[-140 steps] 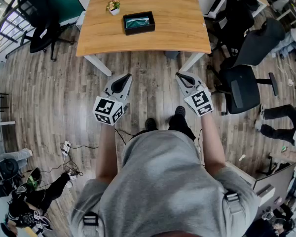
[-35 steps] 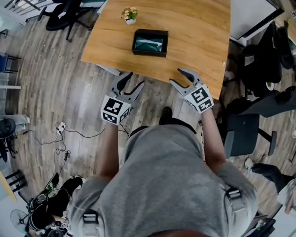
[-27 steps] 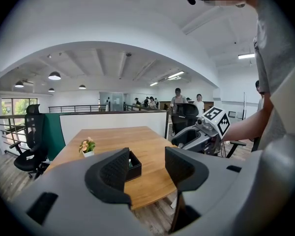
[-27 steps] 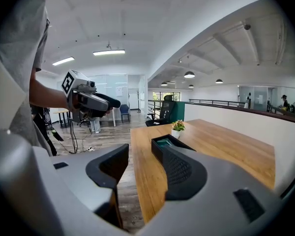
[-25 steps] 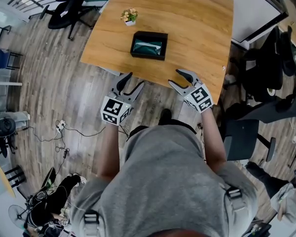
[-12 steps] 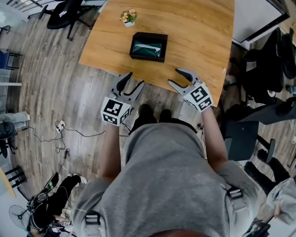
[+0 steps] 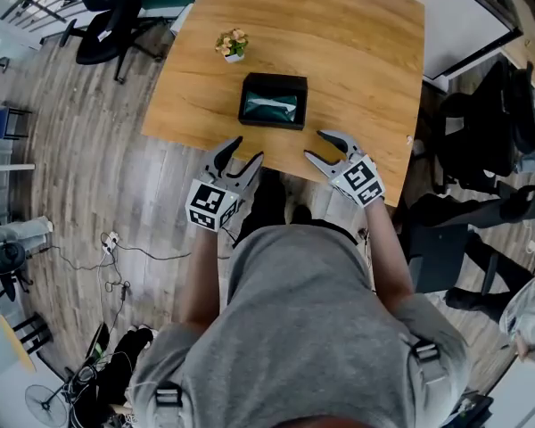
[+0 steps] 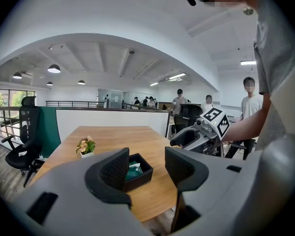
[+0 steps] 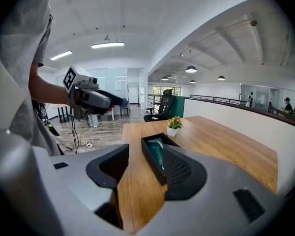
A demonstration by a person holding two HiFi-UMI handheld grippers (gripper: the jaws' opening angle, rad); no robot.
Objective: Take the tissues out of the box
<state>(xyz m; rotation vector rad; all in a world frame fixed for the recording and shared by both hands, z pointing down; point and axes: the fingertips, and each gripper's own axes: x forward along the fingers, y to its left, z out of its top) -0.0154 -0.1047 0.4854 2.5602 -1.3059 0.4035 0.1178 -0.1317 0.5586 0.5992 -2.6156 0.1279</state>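
Light wood tabletop (image 7: pixel 357 52) across the upper middle of the head view. On it, just above frame centre and close to the near edge, a black open-topped tissue box (image 7: pixel 274 102), with teal-wrapped tissues (image 7: pixel 269 107) lying inside and a pale sheet showing on top. Up and left of the box, well apart from it, a small potted flower plant (image 7: pixel 232 45) in a white pot.

Below the box, at the table's near edge, the left gripper (image 7: pixel 247 150) and the right gripper (image 7: pixel 318 144) side by side, both short of the box and touching nothing.

In the left gripper view, 2 dark jaws spread wide with only air between them, the box seen partly behind the left-hand jaw. In the right gripper view, jaws likewise wide apart and empty, the box partly behind the right-hand jaw, the plant beyond it.

Grey shirt (image 7: pixel 303 328) filling the lower frame. Black office chair (image 7: pixel 98 25) in the upper left corner, on grey wood-plank floor (image 7: pixel 89 150)
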